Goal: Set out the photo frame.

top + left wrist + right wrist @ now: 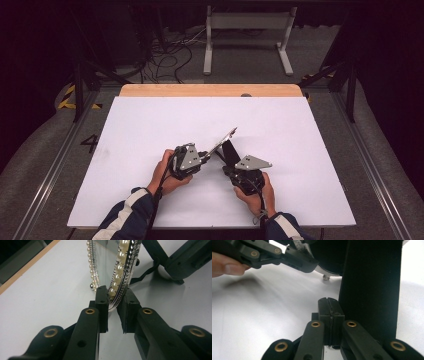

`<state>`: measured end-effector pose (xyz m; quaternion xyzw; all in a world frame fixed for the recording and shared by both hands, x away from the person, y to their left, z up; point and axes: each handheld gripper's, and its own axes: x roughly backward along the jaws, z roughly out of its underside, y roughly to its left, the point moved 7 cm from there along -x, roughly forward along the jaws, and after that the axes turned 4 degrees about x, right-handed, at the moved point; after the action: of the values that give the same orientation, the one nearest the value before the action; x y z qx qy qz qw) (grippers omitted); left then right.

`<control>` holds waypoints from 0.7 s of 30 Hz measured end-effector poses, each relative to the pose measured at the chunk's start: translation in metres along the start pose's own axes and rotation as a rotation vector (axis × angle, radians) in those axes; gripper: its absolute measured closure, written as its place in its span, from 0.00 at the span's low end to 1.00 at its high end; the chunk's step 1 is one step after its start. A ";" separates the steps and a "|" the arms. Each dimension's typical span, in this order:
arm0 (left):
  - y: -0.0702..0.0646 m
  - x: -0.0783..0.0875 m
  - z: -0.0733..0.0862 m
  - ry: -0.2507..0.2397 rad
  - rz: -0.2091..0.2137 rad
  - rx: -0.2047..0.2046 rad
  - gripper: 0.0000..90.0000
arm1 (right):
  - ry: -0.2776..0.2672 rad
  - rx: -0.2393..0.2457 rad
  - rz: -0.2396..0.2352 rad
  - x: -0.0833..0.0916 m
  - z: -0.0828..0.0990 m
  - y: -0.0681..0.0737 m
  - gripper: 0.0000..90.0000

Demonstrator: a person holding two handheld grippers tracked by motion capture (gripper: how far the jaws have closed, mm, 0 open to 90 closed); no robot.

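Note:
A silver picture frame (223,142) edged with pearls (119,267) stands tilted on the white board, propped by its black back stand (230,150). My left gripper (114,301) is shut on the frame's lower edge, with both pads against the beaded rim; in the high view it (205,156) reaches in from the left. My right gripper (328,303) is shut with nothing between its jaws, its tips just left of the wide black stand (369,285). From above it (231,169) sits right behind the stand's foot.
The white board (150,125) covers a wooden table (210,90) and is bare around the hands. In the right gripper view, the left gripper (274,253) and a finger (227,266) cross the top. Cables and a white rack lie on the floor beyond.

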<state>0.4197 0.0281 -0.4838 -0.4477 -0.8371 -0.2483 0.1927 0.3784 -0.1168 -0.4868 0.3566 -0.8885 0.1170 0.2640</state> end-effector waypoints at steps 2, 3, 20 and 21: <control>-0.001 0.001 0.000 0.002 -0.004 -0.007 0.88 | 0.002 -0.001 -0.006 0.001 0.000 -0.001 1.00; -0.001 0.001 0.000 0.002 -0.004 -0.007 0.88 | 0.000 -0.001 -0.009 0.001 0.000 -0.002 1.00; -0.013 0.006 -0.004 0.012 0.007 -0.035 0.86 | 0.014 0.026 -0.033 0.005 0.002 -0.012 1.00; -0.013 0.006 -0.004 0.012 0.009 -0.034 0.86 | 0.015 0.031 -0.032 0.005 0.002 -0.013 1.00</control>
<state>0.4058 0.0231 -0.4810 -0.4531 -0.8296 -0.2642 0.1913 0.3836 -0.1294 -0.4850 0.3739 -0.8788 0.1291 0.2670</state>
